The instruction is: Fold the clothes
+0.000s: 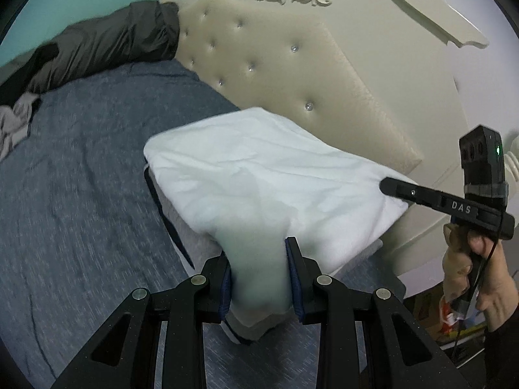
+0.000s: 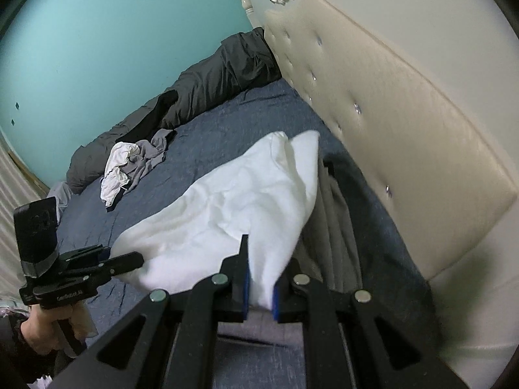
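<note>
A folded white garment is held above the blue bedspread, close to the cream headboard. My left gripper is shut on its near edge. My right gripper is shut on another edge of the same white garment. The right gripper also shows in the left wrist view at the garment's right corner. The left gripper shows in the right wrist view at the garment's left corner. A grey folded garment lies under the white one.
The tufted cream headboard stands just behind the garment. A dark grey quilt lies along the teal wall. A crumpled pile of white and grey clothes lies on the bedspread further out.
</note>
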Demonstrator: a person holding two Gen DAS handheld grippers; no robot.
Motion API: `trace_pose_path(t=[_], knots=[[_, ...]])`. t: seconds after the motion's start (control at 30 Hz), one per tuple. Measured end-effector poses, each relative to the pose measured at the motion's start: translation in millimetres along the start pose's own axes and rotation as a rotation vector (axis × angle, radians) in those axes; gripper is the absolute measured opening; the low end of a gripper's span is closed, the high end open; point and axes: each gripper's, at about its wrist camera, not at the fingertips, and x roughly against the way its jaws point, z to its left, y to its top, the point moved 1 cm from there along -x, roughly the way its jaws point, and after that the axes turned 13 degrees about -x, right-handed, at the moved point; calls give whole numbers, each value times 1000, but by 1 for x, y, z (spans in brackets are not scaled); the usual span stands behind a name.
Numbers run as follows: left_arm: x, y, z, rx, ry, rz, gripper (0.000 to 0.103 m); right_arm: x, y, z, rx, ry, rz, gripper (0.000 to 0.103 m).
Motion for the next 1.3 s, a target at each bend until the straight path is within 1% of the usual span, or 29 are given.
trace_pose_path(t=[0.13, 0.27, 0.37, 0.5, 0.63, 0.7, 0.77, 0.8, 0.83, 0.87, 1.0, 1.1, 1.17, 1.3], knots=[[-9, -11, 5, 37, -15, 21, 33, -5, -12, -9, -22, -7, 28, 8], [-10, -14, 9, 63, -38, 31, 37, -19, -21, -23, -70, -17, 65, 8], [-8, -15, 11, 76, -53, 34, 38, -24, -26, -30, -84, -22, 77, 8], [8, -16, 7, 52, -30, 18, 39, -24, -27, -32, -95, -18, 76, 8], [15, -6, 7, 21, 7, -3, 38, -23, -28, -31, -73, -40, 80, 9], [18, -1, 7, 5, 25, -14, 38, -22, -28, -32, -72, -58, 82, 11], [21, 4, 7, -10, 43, -25, 38, -19, -29, -33, -64, -78, 73, 13], [23, 6, 7, -18, 52, -31, 38, -16, -28, -33, -62, -94, 62, 17], [24, 9, 7, -26, 61, -36, 38, -13, -29, -33, -61, -120, 47, 18], [26, 11, 7, -34, 70, -41, 38, -10, -29, -33, -58, -142, 31, 18], [32, 21, 7, -65, 106, -62, 38, 6, -24, -25, -3, -185, -40, 18], [24, 27, 2, -85, 114, -54, 38, 9, -21, -14, 51, -189, -68, 18], [19, 29, -1, -91, 111, -49, 38, 6, -19, -8, 68, -175, -75, 18], [8, 27, -4, -100, 109, -39, 38, -1, -17, 4, 114, -179, -101, 18]])
